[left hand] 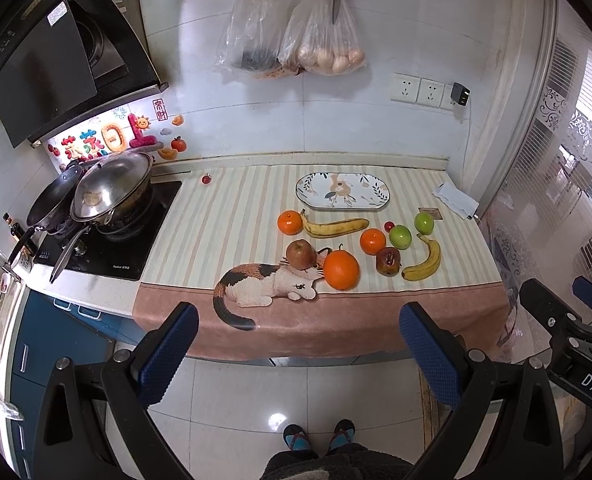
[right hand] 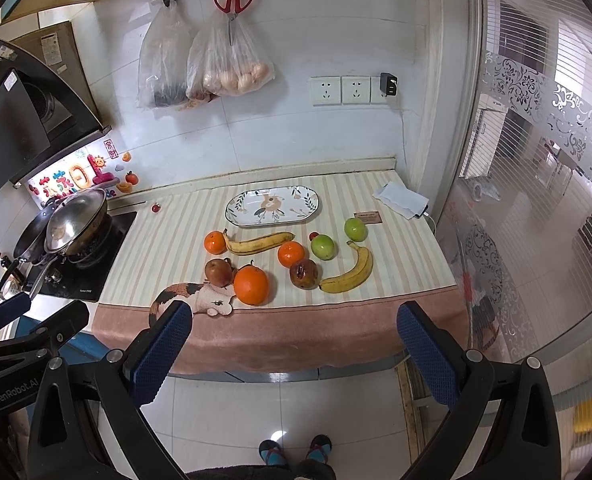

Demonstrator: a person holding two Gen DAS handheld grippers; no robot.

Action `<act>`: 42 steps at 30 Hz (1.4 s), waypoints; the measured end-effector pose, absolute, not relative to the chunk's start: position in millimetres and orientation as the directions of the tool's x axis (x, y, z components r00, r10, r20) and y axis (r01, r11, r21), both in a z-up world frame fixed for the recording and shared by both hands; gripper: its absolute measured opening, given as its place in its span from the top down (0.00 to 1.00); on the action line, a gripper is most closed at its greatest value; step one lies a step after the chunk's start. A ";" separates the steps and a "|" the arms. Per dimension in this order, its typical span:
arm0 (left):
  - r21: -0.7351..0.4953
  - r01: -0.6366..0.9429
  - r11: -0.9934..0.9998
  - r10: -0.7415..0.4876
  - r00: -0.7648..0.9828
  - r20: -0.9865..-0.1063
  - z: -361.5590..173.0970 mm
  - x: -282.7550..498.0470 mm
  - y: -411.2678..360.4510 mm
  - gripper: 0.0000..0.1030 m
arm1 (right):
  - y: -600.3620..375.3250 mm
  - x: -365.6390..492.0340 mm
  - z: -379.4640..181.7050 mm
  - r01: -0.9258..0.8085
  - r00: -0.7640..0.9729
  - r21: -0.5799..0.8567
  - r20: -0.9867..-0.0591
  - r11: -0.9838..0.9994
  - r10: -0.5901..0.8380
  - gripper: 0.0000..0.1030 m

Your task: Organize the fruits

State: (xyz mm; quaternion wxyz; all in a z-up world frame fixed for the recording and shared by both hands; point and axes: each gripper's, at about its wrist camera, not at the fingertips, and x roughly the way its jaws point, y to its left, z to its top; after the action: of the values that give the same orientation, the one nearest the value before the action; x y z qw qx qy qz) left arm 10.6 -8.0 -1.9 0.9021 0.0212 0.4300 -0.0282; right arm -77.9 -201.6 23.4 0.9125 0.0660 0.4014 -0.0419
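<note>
Striped cloth covers the table (left hand: 224, 216), where the fruits lie loose near its front edge: a large orange (left hand: 341, 270), an apple (left hand: 300, 254), two bananas (left hand: 337, 227), tangerines and green apples. An oval plate (left hand: 342, 191) sits empty behind them. Left tongs (left hand: 299, 354) and right tongs (right hand: 294, 350) hover before the table, both spread wide, holding nothing.

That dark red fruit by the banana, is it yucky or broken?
It looks damaged: the dark red fruit, left of the front banana, is shrivelled with a dark hole on top. The other fruits look fine.
</note>
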 end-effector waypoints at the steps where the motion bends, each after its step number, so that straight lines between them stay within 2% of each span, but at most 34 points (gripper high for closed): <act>1: 0.016 0.070 0.997 -0.032 0.628 -0.777 -2.2 11.9 -8.3 0.00 | -201.3 -75.6 23.5 0.130 0.674 0.087 -0.739 0.988 -0.023 0.00; 14: 0.010 0.076 0.997 -0.040 0.620 -0.784 -3.6 21.1 -4.4 0.00 | -194.3 -62.3 18.4 0.133 0.667 0.106 -0.745 0.985 -0.010 0.00; 22: 0.069 0.083 0.994 0.000 0.641 -0.768 -21.6 63.7 12.2 0.00 | -205.5 -47.0 -11.9 0.209 0.633 0.159 -0.774 0.965 -0.010 0.00; 29: 0.168 0.159 0.973 0.041 0.594 -0.803 -69.2 131.6 -9.7 0.00 | -257.2 0.5 -70.0 0.353 0.558 0.184 -0.829 0.917 -0.048 0.00; 33: 0.245 0.225 0.943 0.087 0.545 -0.834 -103.4 181.4 -34.2 0.02 | -304.4 46.4 -126.6 0.431 0.486 0.235 -0.874 0.871 -0.005 0.00; 37: 0.318 0.295 0.901 0.139 0.498 -0.856 -139.2 232.0 -63.9 0.12 | -341.4 97.4 -185.5 0.482 0.411 0.297 -0.907 0.824 0.087 0.00; 42: 0.368 0.365 0.855 0.192 0.437 -0.879 -181.1 293.6 -95.0 0.12 | -366.7 149.6 -241.6 0.508 0.337 0.331 -0.926 0.795 0.170 0.00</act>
State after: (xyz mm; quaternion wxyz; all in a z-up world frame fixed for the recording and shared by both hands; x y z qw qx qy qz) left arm 293.6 -95.0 -181.1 0.8054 0.2639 0.5280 -0.0538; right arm 149.6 -366.7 -241.6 0.7606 0.3001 0.5648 -0.1114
